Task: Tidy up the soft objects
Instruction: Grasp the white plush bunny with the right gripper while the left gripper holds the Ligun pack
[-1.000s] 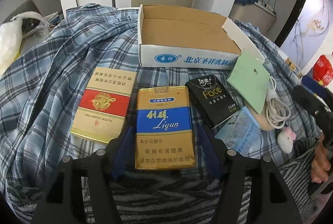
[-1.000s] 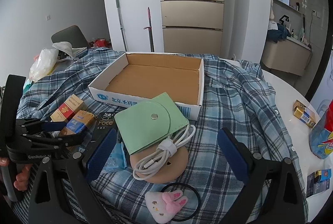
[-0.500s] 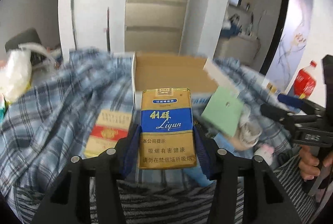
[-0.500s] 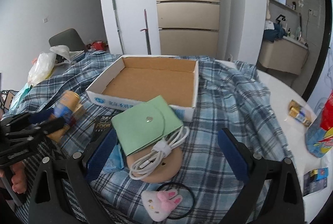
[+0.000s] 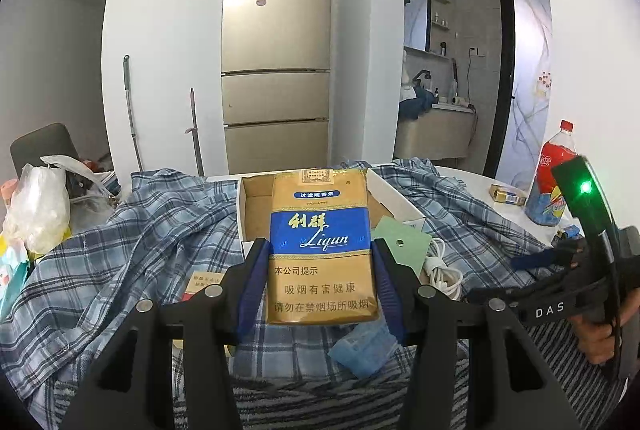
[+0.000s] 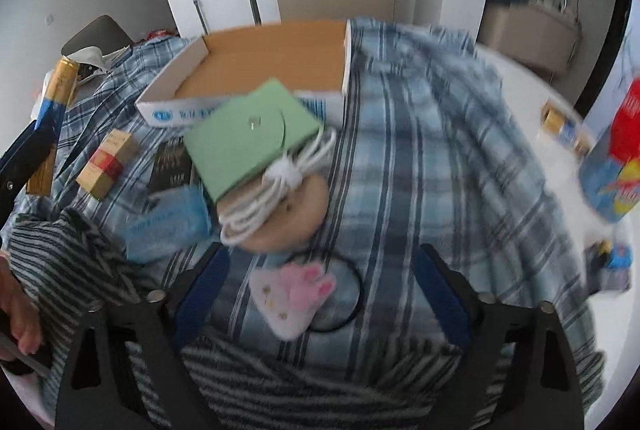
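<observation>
The left hand-held gripper (image 5: 320, 284) clamps a glossy rectangular gold pack (image 5: 320, 246); the right hand-held gripper (image 6: 320, 294), closing slightly, gapes around a plush bunny (image 6: 294, 296).

Right tool (image 6: 320, 294) open over plush bunny (image 6: 294, 292), jaws closing, cardboard tray (image 6: 256, 66) beyond

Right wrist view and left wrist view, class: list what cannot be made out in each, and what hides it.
- Right wrist view: print on the black packet, smeared by motion blur.
- Right wrist view: the blue tissue pack wording, blurred.
- Left wrist view: the red and gold pack, mostly hidden behind the left tongs.
- Left wrist view: the cardboard box floor, blocked by the held Liqun pack.
</observation>
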Available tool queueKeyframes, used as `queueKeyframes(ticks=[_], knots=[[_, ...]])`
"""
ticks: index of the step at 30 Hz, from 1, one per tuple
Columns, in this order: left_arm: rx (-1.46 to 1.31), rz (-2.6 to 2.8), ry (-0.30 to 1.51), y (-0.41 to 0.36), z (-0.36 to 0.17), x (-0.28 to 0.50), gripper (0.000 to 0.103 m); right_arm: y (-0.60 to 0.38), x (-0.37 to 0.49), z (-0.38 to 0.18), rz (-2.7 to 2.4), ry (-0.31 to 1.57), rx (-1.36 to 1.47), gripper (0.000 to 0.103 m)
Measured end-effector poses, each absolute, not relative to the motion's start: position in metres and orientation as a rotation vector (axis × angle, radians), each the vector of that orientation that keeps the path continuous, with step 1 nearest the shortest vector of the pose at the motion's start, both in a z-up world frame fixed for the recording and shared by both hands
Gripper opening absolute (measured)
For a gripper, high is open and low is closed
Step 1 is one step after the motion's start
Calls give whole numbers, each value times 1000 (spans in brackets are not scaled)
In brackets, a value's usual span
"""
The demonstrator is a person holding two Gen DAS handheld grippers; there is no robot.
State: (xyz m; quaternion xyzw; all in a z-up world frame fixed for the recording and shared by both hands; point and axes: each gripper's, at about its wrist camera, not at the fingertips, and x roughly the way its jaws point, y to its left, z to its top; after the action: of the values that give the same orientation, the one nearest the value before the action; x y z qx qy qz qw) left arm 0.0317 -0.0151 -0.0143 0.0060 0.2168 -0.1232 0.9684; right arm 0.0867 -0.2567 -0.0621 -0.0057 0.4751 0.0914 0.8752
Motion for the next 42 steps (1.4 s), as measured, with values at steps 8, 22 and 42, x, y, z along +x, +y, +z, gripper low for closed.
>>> queueKeyframes(ticks=[8, 22, 42], knots=[[24, -249, 437, -19, -18, 28, 53, -248, 82, -73, 222, 1040, -45, 70], [16, -241, 428, -14, -18, 28, 54, -238, 67, -64, 267, 929, -119, 29], [5, -212, 330, -13, -1, 2, 54, -240, 24, -5, 229, 452, -85, 29]])
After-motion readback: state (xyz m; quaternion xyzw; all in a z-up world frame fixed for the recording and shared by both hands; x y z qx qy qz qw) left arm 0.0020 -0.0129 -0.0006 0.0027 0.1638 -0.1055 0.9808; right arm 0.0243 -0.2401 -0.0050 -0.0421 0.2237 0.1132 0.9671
